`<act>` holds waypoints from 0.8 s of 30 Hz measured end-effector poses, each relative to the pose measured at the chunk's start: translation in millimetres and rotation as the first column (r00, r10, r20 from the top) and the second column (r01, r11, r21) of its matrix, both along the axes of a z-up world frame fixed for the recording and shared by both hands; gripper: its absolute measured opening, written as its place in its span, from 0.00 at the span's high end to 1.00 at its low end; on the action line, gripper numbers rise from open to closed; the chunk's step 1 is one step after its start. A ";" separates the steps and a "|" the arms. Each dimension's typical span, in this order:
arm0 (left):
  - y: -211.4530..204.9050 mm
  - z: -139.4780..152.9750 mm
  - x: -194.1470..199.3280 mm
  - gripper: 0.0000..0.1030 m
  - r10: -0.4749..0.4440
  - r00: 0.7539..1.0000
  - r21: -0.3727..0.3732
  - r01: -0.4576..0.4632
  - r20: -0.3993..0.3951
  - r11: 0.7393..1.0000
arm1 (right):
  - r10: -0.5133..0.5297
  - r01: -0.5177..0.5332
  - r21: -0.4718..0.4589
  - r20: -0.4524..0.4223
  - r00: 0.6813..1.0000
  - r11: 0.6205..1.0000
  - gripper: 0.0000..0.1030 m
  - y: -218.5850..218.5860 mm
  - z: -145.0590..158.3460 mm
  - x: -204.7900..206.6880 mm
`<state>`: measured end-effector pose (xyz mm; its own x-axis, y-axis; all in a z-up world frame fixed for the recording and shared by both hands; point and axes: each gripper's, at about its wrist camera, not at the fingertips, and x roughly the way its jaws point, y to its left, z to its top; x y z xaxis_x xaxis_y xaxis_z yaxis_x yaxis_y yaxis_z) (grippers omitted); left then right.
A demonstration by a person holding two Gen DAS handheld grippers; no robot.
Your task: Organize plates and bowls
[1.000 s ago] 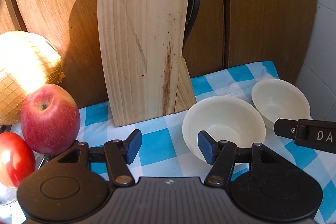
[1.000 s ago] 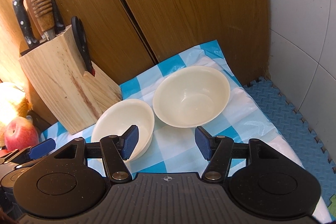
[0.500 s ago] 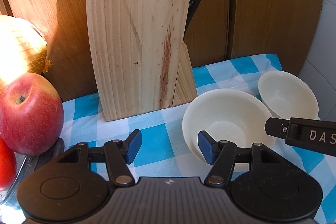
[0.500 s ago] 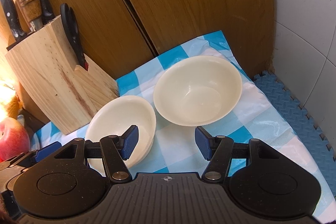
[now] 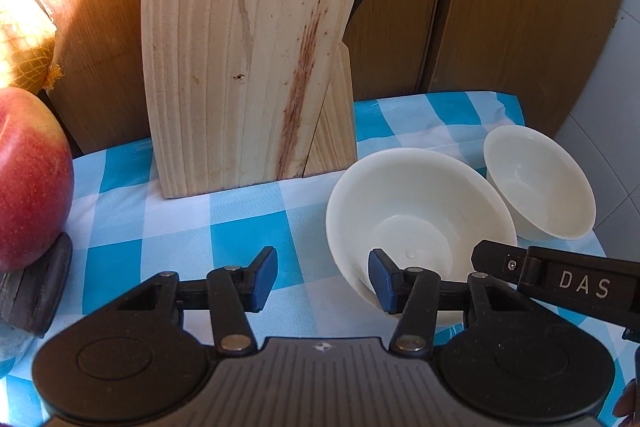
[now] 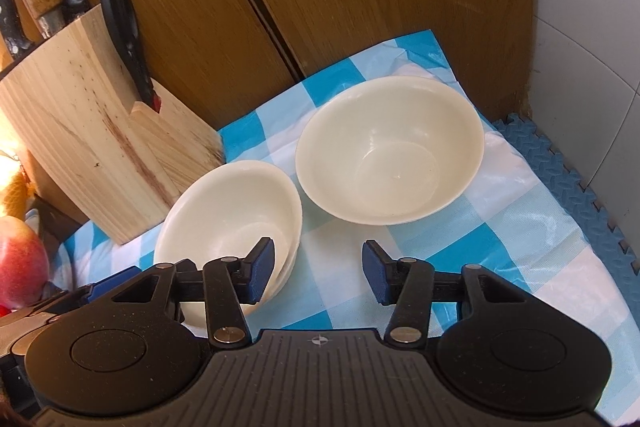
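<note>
Two cream bowls (image 6: 390, 157) sit side by side on the checked cloth (image 6: 516, 227) beside the knife block (image 5: 248, 47) — left tool (image 5: 323, 281) and right tool (image 6: 318, 273) both gape wide, holding nothing.

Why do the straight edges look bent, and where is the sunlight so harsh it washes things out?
Left wrist view: fisheye lens bows the knife block; sun washes out the netted fruit. Right wrist view: cabinet doors curve, dark corners, bowls evenly lit and sharp.
</note>
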<state>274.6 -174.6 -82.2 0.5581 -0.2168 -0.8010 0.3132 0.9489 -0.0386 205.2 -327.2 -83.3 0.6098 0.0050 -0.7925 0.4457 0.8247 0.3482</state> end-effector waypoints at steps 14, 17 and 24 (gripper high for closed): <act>-10.8 -1.4 -11.9 0.76 -0.064 0.997 0.036 0.062 0.034 0.997 | 0.074 -0.074 -0.009 -0.020 0.997 0.997 0.81 15.8 0.5 3.6; -10.7 -0.3 -12.7 0.78 -0.064 0.997 0.033 0.063 0.035 0.997 | 0.077 -0.077 -0.006 -0.019 0.997 0.997 0.83 15.0 0.4 2.9; -8.4 7.4 -17.4 0.80 -0.060 0.997 0.030 0.059 0.044 0.998 | 0.087 -0.087 -0.014 -0.007 0.996 0.996 0.83 16.1 4.1 0.2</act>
